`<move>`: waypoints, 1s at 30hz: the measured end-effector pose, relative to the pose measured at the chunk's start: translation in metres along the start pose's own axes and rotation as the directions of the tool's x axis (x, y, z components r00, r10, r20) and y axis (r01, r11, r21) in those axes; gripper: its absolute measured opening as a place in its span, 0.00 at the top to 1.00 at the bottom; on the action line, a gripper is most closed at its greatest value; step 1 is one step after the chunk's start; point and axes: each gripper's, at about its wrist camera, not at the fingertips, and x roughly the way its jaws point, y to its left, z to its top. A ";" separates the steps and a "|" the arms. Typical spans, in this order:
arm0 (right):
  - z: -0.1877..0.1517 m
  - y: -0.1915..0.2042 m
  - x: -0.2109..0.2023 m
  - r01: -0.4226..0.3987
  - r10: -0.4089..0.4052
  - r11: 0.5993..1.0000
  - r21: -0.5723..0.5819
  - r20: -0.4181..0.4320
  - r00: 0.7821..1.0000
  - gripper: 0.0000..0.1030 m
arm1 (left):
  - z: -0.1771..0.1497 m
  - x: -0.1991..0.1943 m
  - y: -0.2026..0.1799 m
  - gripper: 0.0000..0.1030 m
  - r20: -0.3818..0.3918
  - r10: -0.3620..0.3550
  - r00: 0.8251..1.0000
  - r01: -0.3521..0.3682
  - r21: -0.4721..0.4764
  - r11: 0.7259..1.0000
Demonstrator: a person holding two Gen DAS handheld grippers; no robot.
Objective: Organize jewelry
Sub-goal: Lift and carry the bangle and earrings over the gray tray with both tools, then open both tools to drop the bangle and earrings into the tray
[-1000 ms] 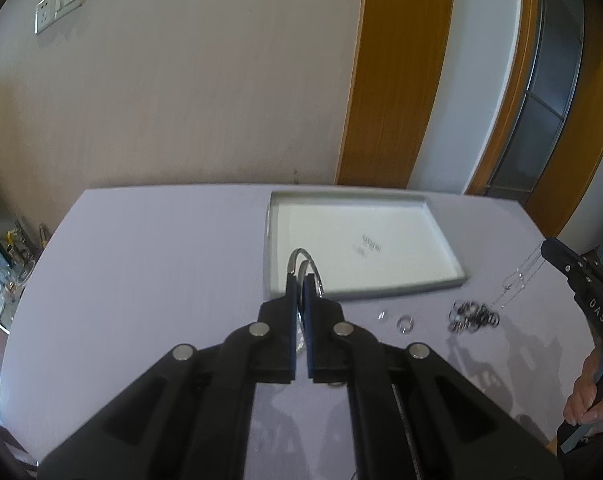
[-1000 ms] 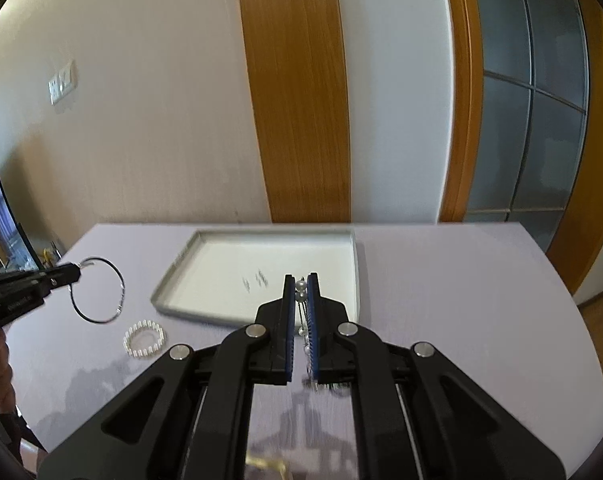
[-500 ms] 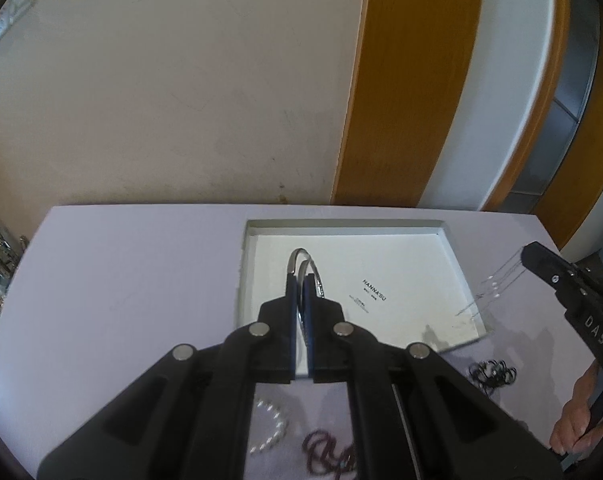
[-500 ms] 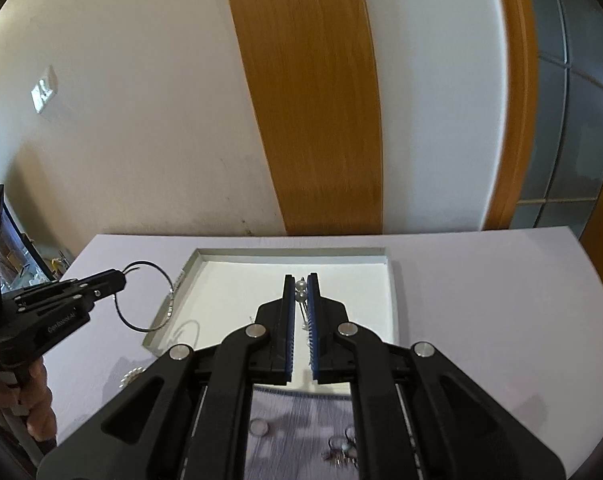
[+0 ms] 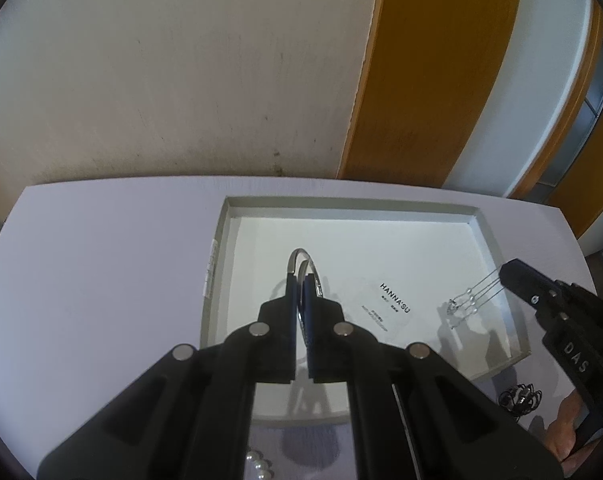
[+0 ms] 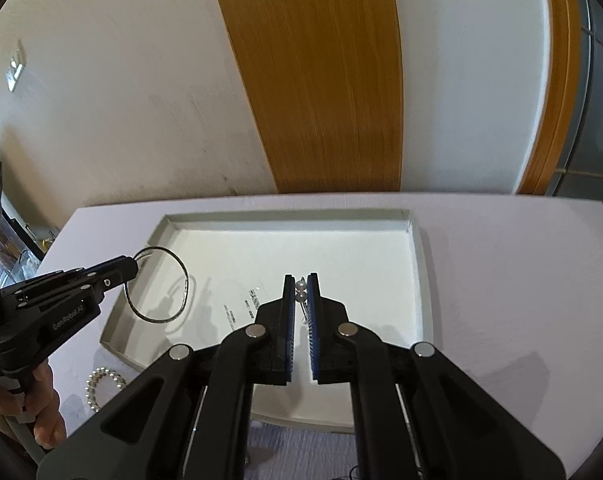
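Left gripper (image 5: 299, 280): clenched on bangle (image 5: 301, 256), held above tray (image 5: 477, 216) floor, left half.
Right gripper (image 6: 300, 285): clenched on pearl earrings (image 5: 465, 300), strands dangling over tray's right side.
Tray: white, shallow, on lilac table (image 5: 101, 260); printed card (image 5: 381, 312) inside.
Pearl bracelet (image 6: 103, 384): on table, beside tray's near-left corner.
Dark rings (image 5: 519, 398): clustered on table, outside tray's near-right corner.

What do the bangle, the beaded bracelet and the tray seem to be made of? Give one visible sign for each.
Bangle: probably metal with a polished silver finish; it is a thin, rigid hoop that glints.
Beaded bracelet: pearl-like beads, real or imitation; they are round, creamy white and glossy.
Tray: possibly card or painted board with a matte finish; it has flat grey walls, sharp corners and a white printed floor.
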 end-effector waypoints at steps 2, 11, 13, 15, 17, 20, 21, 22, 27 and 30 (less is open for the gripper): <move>-0.001 -0.002 0.010 0.008 -0.008 1.000 0.012 -0.024 1.000 0.94 | -0.001 0.005 0.000 0.96 -0.011 0.000 1.000 0.000 -0.006 1.000; 0.016 -0.012 0.026 0.055 -0.055 0.997 0.056 -0.015 0.998 0.94 | 0.012 0.012 0.007 0.96 -0.004 0.019 1.000 -0.020 -0.042 0.999; 0.020 -0.014 0.029 0.063 -0.062 0.997 0.052 -0.021 0.998 0.94 | 0.016 0.015 0.006 0.96 -0.005 0.027 1.000 -0.028 -0.035 0.999; 0.019 -0.014 0.033 0.061 -0.059 0.997 0.044 -0.044 0.997 0.92 | 0.016 0.014 0.003 0.96 -0.003 0.033 0.999 -0.033 -0.017 0.999; 0.016 -0.015 0.036 0.071 -0.069 0.997 0.039 -0.063 0.996 0.83 | 0.016 0.014 0.002 0.96 -0.002 0.033 0.999 -0.033 -0.010 0.999; 0.012 -0.016 0.033 0.082 -0.080 0.996 0.042 -0.053 0.995 0.55 | 0.016 0.013 0.002 0.82 -0.011 0.030 0.999 -0.030 -0.013 0.999; 0.011 -0.015 0.032 0.084 -0.082 0.996 0.039 -0.049 0.995 0.54 | 0.016 0.012 0.001 0.68 -0.004 0.039 0.999 -0.039 -0.009 0.999; 0.011 -0.016 0.030 0.084 -0.082 0.996 0.039 -0.050 0.995 0.54 | 0.015 0.011 0.001 0.58 0.003 0.052 0.999 -0.052 -0.004 0.999; 0.009 -0.017 0.020 0.085 -0.083 0.995 0.055 -0.040 0.996 0.54 | 0.013 0.000 -0.001 0.51 0.019 0.064 0.998 -0.064 0.015 0.998; 0.005 -0.019 0.010 0.083 -0.080 0.994 0.066 -0.038 0.996 0.54 | 0.009 -0.012 -0.003 0.45 0.039 0.070 0.997 -0.071 0.034 0.997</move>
